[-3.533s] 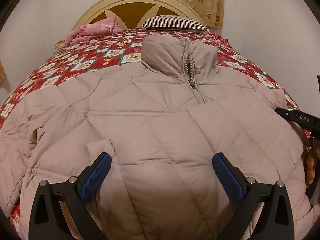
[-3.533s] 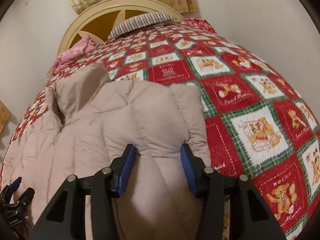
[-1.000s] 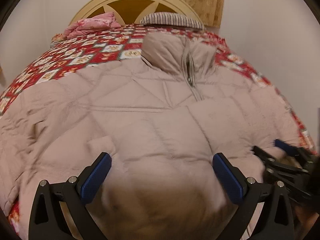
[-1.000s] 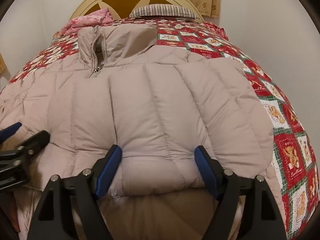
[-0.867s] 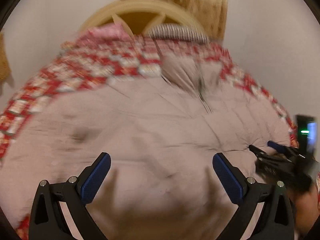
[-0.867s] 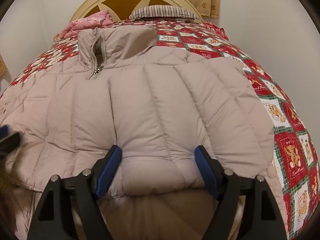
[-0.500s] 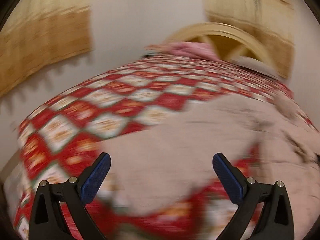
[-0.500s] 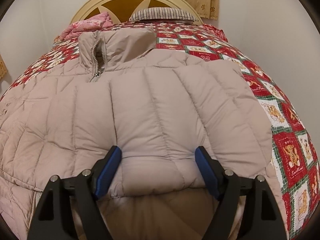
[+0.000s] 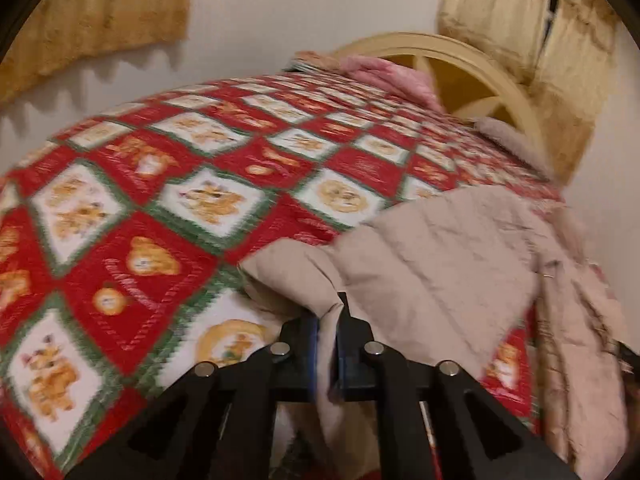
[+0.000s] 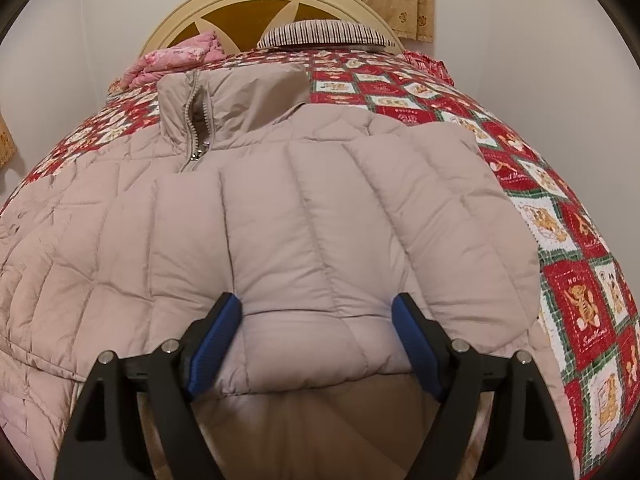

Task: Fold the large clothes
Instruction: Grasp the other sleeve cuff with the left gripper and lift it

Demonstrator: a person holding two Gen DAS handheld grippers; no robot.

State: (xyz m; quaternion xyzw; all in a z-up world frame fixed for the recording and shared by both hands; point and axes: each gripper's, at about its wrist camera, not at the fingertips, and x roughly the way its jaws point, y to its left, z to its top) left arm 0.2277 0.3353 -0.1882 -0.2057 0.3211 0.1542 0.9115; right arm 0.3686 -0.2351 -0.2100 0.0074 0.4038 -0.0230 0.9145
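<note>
on bed: jacket (image 10: 280, 220) spread flat for folding
left claw (image 9: 327, 332): just clamped on sleeve cuff (image 9: 296, 280), ready to fold inward
right claw (image 10: 316, 332): wide open, astride folded sleeve, gripping nothing

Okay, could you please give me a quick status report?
Left gripper just closed, shut on jacket's left sleeve. Right gripper open, jaws astride folded right sleeve. Nothing in the way.

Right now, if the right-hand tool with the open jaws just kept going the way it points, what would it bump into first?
Most likely the folded-over sleeve of the beige jacket. The right gripper tilts down at it, jaws open around its puffy cuff end. Depth is hard to judge, but no other thing lies between.
</note>
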